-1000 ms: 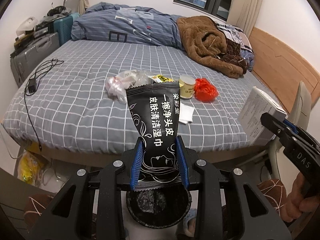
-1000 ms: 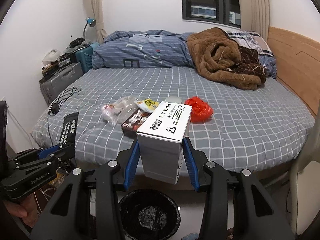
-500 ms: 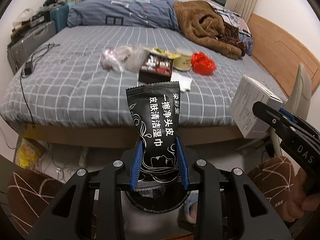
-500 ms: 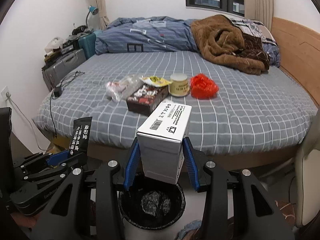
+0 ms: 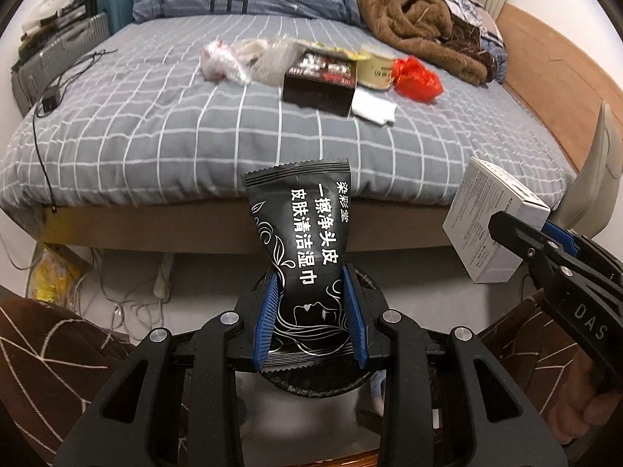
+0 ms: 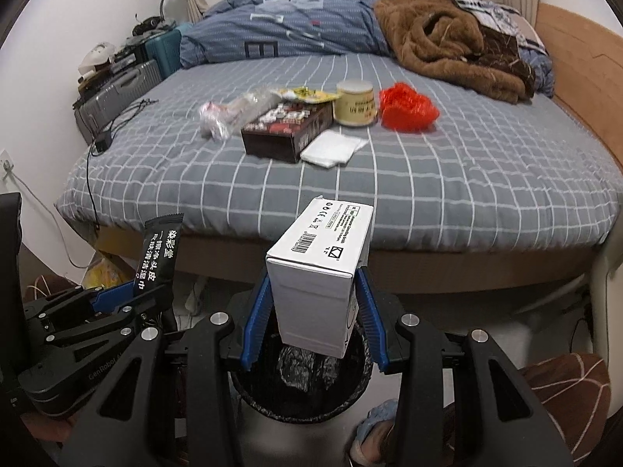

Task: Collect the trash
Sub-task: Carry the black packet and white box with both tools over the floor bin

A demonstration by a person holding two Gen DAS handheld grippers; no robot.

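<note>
While the left gripper (image 5: pixel 310 321) pinches the black packet (image 5: pixel 303 245), the right gripper (image 6: pixel 313 321) clamps the white box (image 6: pixel 320 272) above the bin (image 6: pixel 300 401).

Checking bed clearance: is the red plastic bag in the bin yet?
No, the red plastic bag lies on the bed beside the round tub.

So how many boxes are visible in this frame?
2: a white box shut in the right gripper above the bin, and a dark box on the bed. Others could be hidden.
</note>
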